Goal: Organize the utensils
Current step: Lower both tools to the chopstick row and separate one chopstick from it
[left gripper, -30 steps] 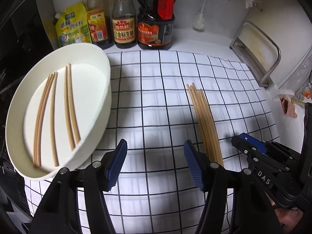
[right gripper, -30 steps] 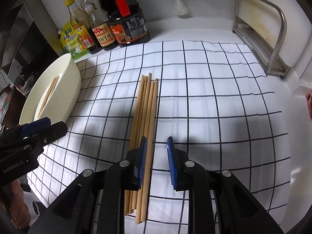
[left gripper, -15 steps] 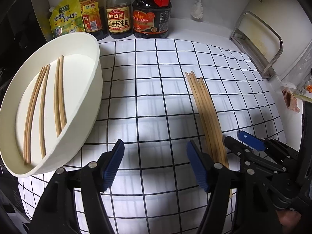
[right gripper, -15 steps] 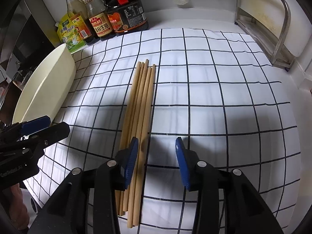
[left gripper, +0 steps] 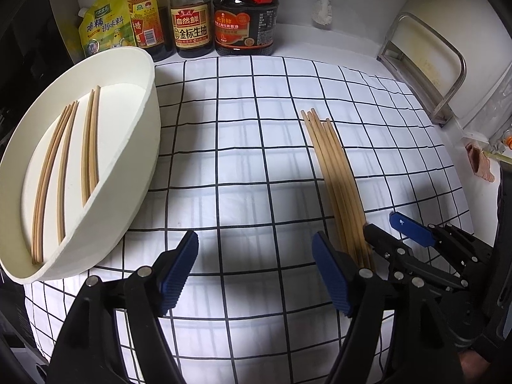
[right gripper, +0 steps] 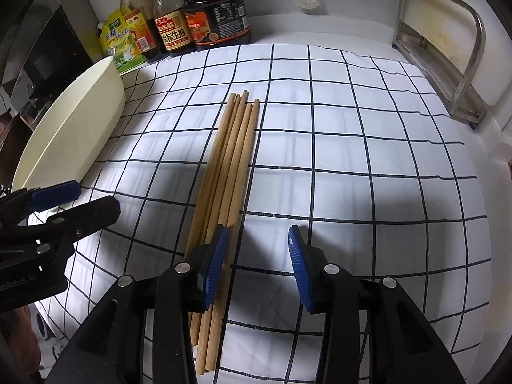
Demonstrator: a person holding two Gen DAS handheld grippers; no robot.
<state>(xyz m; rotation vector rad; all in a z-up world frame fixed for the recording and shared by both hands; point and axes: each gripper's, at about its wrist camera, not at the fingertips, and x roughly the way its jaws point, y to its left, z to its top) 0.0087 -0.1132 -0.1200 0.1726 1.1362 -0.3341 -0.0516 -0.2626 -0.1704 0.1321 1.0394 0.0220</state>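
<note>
The near ends of the loose chopsticks (right gripper: 224, 192) hide under the right tool (right gripper: 258, 265) — its fingers are apart, gripping nothing. They lie bunched on the checked cloth (left gripper: 256, 160). The left tool (left gripper: 254, 275) is wide apart too. More chopsticks (left gripper: 64, 166) lie in the white bowl (left gripper: 140, 166) — sauce bottles (left gripper: 220, 12) stand behind.

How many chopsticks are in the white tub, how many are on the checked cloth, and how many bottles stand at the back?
Chopsticks in tub, inside the white tub: 5
Chopsticks on cloth, lying on the checked cloth: 5
Bottles: 3
Total: 13
</note>
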